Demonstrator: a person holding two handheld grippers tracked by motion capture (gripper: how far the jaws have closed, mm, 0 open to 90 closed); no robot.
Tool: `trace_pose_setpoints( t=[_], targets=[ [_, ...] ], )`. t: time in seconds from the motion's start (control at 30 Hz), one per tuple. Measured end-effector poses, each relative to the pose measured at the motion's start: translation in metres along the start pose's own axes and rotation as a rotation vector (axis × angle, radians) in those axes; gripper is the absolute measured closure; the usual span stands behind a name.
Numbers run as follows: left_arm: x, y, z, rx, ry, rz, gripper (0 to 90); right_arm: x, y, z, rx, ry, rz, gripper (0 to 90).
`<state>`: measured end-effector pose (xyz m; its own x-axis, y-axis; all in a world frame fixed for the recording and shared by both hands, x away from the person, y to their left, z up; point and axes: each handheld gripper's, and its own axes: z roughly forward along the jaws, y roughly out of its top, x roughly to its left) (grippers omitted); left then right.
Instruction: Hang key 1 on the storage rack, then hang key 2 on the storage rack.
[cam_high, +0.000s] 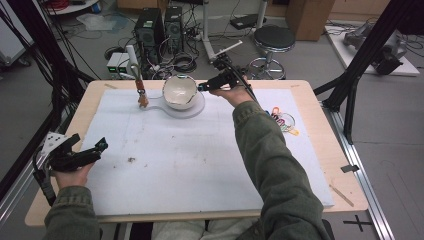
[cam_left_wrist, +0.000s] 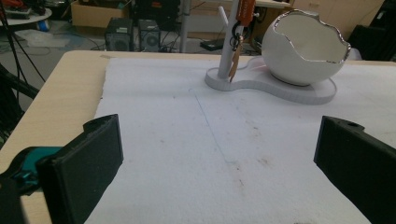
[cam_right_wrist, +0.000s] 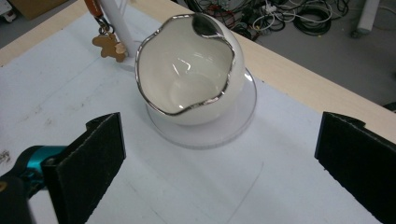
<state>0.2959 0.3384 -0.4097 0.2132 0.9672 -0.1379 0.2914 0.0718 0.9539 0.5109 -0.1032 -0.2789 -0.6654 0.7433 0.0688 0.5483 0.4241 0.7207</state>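
While the left gripper (cam_high: 100, 146) rests spread apart near the table edge, the right gripper (cam_high: 201, 87), jaws released, hovers beside the egg-shaped bowl (cam_high: 179, 92).

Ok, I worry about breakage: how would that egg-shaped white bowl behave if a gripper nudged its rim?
The white bowl looks glossy, probably ceramic, so likely slippery and chip-prone along its wavy silver edge. Its round body sits tilted on the flat white stand, so it might rock or roll.

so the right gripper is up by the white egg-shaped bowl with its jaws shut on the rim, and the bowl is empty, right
Not quite. The right gripper is beside the white egg-shaped bowl, and the bowl is empty, but its jaws stand wide open with nothing between them. The right gripper view shows both jaws well apart, short of the rim.
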Motion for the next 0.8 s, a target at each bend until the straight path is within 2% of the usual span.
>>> trace_pose_setpoints(
  t=[0.13,0.23,0.33,0.43,0.67,0.8],
  targets=[
    [0.0,0.0,0.0,0.001,0.002,0.0,1.7,-0.012,-0.012,-0.009,0.018,-0.031,0.006,0.7],
    [-0.001,0.0,0.0,0.004,0.002,-0.001,1.8,-0.018,-0.017,-0.016,-0.003,-0.034,0.02,0.7],
    [-0.001,0.0,0.0,0.003,0.0,0.002,1.8,-0.021,-0.022,-0.018,0.001,-0.041,0.021,0.7],
    [-0.001,0.0,0.0,0.004,0.0,0.002,1.8,-0.031,-0.034,-0.02,0.019,-0.062,0.034,0.7],
    [-0.001,0.0,0.0,0.003,0.003,0.001,1.8,-0.049,-0.054,-0.028,0.009,-0.085,0.058,0.7],
    [-0.001,0.0,0.001,0.002,0.003,-0.001,1.7,-0.056,-0.059,-0.032,0.032,-0.107,0.063,0.7]
  ],
)
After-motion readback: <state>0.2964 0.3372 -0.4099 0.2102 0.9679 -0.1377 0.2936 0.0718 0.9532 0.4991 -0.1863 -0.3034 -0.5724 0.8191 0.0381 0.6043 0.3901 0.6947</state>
